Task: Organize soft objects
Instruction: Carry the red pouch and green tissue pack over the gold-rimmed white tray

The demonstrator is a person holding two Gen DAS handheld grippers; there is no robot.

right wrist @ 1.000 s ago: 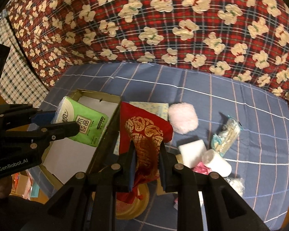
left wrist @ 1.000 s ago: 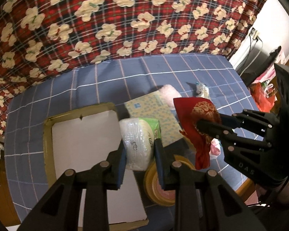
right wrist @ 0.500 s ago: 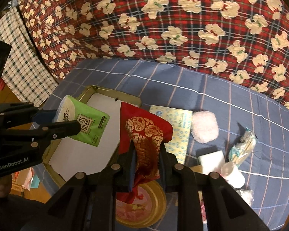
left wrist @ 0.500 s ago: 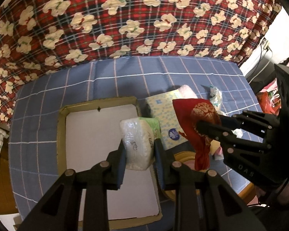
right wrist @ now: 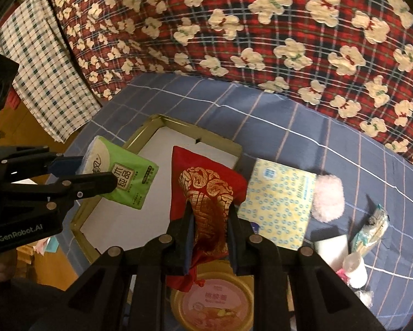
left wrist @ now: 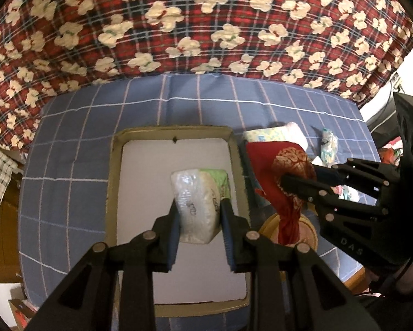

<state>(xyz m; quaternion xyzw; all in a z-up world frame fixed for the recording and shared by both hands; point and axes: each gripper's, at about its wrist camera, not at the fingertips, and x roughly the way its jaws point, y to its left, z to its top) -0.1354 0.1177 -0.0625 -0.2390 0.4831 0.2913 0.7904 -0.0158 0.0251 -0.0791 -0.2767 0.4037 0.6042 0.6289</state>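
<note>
**Soft packs held over the gold-rimmed tray**

Tissues in a green and white plastic pack (left wrist: 199, 202) are clamped between the blue-padded fingers of the left gripper (left wrist: 199, 215), low in the middle of the left wrist frame. The pack is seen against the white floor of a shallow rectangular cardboard tray with a gold rim (left wrist: 111, 182), near the tray's right wall. In the right wrist frame the same pack (right wrist: 123, 176) is seen at left centre, gripped from the left edge of the frame by the left gripper (right wrist: 96, 175) and overlapping the tray's (right wrist: 200, 131) left rim.

A red fabric pouch with a gold pattern (right wrist: 206, 190) is pinched in the closed right gripper (right wrist: 210, 220), low in the middle of that frame; its upper part overlaps the tray's right corner, and its crumpled end hangs over a round tub with a gold rim and pink lid (right wrist: 214, 303). In the left wrist frame the pouch (left wrist: 278, 171) is seen just right of the tray.

To the right, on the blue checked cloth (right wrist: 289, 127), a flat yellow packet with blue rings (right wrist: 280, 201) is seen, with a fluffy pink puff (right wrist: 329, 197) touching its right edge. Further right a white block (right wrist: 331, 249), a clear wrapped packet (right wrist: 371, 231) and a small white roll (right wrist: 355, 267) are grouped. A red plaid fabric printed with cream bears (right wrist: 261, 27) fills the top of both frames.
</note>
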